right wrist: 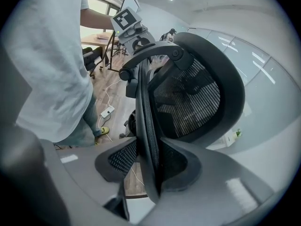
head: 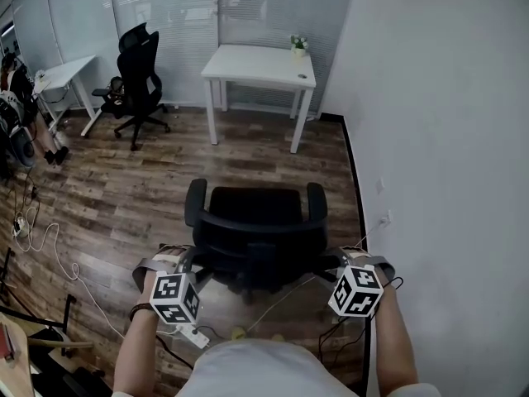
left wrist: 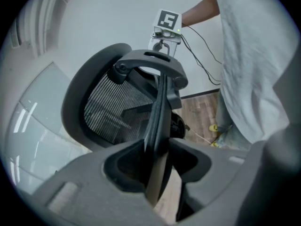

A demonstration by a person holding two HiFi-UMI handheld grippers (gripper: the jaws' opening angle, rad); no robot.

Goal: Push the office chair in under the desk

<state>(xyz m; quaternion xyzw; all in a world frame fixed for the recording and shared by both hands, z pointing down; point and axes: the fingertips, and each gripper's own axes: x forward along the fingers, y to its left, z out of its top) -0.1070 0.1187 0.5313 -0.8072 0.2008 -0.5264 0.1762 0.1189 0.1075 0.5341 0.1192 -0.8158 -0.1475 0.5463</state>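
Observation:
A black office chair stands on the wood floor in front of me, its mesh backrest toward me and its seat facing the white desk by the far window. My left gripper is shut on the backrest's left edge, which runs between its jaws. On the other side, my right gripper is shut on the right edge, and the frame sits in its jaws. Open floor separates the chair from the desk.
A small potted plant stands on the desk's right end. A second black chair and a white table are at the far left. Close on the right is a white wall. Cables and a power strip lie on the floor.

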